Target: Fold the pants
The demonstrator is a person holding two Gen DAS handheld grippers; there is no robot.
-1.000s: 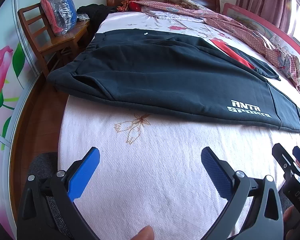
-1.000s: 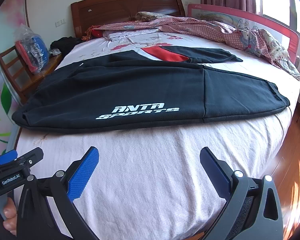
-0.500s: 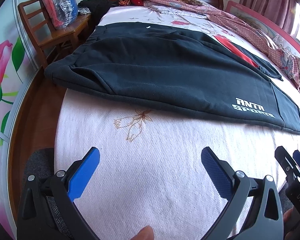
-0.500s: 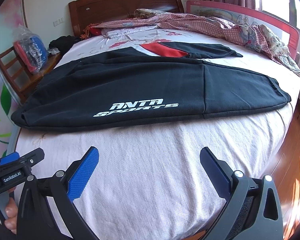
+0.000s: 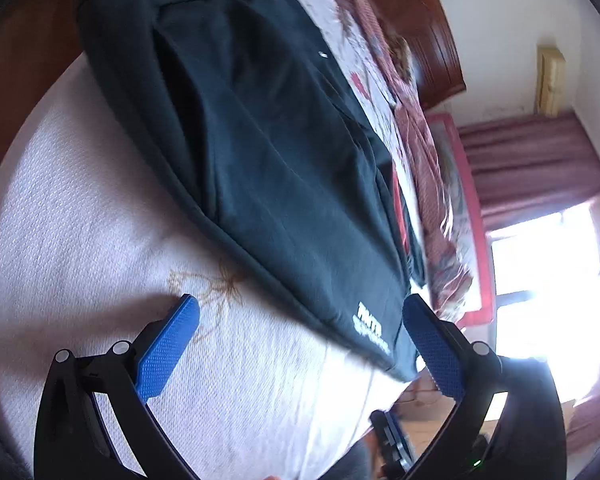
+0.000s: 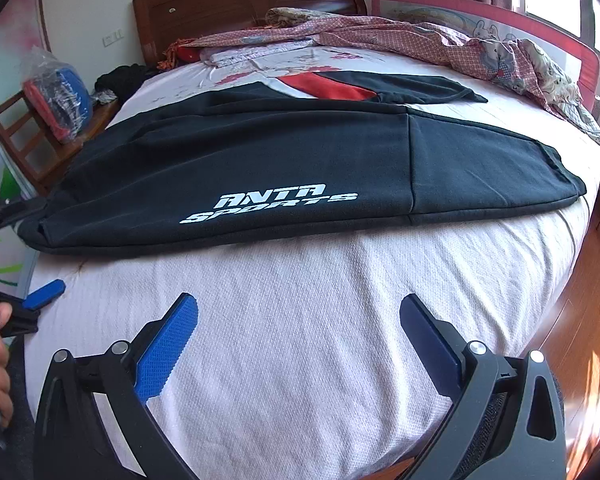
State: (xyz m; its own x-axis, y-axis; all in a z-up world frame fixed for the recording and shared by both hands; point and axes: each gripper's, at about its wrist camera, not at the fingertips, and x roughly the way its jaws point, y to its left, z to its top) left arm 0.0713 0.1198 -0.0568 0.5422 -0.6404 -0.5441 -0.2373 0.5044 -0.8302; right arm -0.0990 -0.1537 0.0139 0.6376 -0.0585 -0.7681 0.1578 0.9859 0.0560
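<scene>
Black pants (image 6: pixel 260 168) with a white ANTA SPORTS print lie flat across the white bed, waist at the left, leg cuffs at the right. They also show in the left wrist view (image 5: pixel 268 152), tilted. My left gripper (image 5: pixel 300 320) is open and empty, rolled sideways above the near hem. In the right wrist view it shows at the left edge (image 6: pixel 32 300), held by a hand. My right gripper (image 6: pixel 298 320) is open and empty over bare bedspread, short of the pants' near edge.
A black and red garment (image 6: pixel 364 88) lies behind the pants. A pink checked quilt (image 6: pixel 420 40) is heaped along the far side by the red bed rail (image 6: pixel 540 28). A wooden chair (image 6: pixel 24 136) with a bag stands at the left. The wooden floor (image 6: pixel 580 320) lies at the right.
My left gripper has rolled sharply sideways and moved in toward the pants' near edge. My right gripper has come slightly closer to the pants. Both stay open.
</scene>
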